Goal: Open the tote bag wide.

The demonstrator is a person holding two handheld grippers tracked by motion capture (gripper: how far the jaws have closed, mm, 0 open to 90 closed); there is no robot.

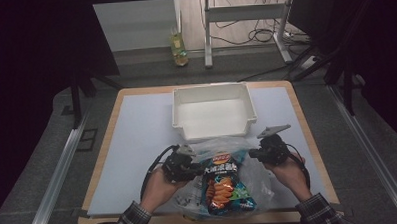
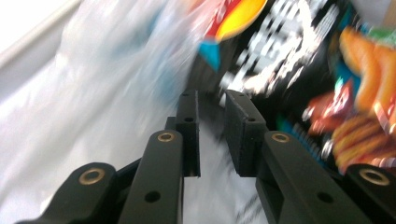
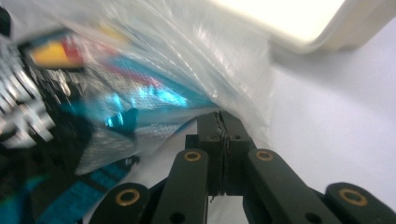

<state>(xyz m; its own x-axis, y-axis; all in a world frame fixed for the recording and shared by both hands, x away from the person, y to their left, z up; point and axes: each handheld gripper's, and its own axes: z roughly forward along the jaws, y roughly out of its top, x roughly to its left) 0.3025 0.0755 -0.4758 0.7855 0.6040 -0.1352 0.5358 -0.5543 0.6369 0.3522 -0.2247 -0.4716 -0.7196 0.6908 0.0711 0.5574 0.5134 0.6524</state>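
Note:
A clear plastic bag [image 1: 261,182] lies on the front of the table, and a dark bag of crisps [image 1: 224,187] with orange pieces printed on it lies inside it. At the bag's left edge is my left gripper [image 1: 192,168]. In the left gripper view its jaws [image 2: 211,95] stand a little apart, pointing at the crisp bag [image 2: 289,56], with nothing pressed between the pads. My right gripper [image 1: 252,154] is at the bag's right upper edge. There its jaws [image 3: 221,114] are shut on the thin film of the plastic bag [image 3: 210,60].
An empty white bin [image 1: 210,89] stands just behind the bag at mid-table; its corner [image 3: 299,18] is close beyond the right gripper. The pale mat [image 1: 137,144] covers the wooden table. A yellow bottle [image 1: 178,50] stands on the floor beyond.

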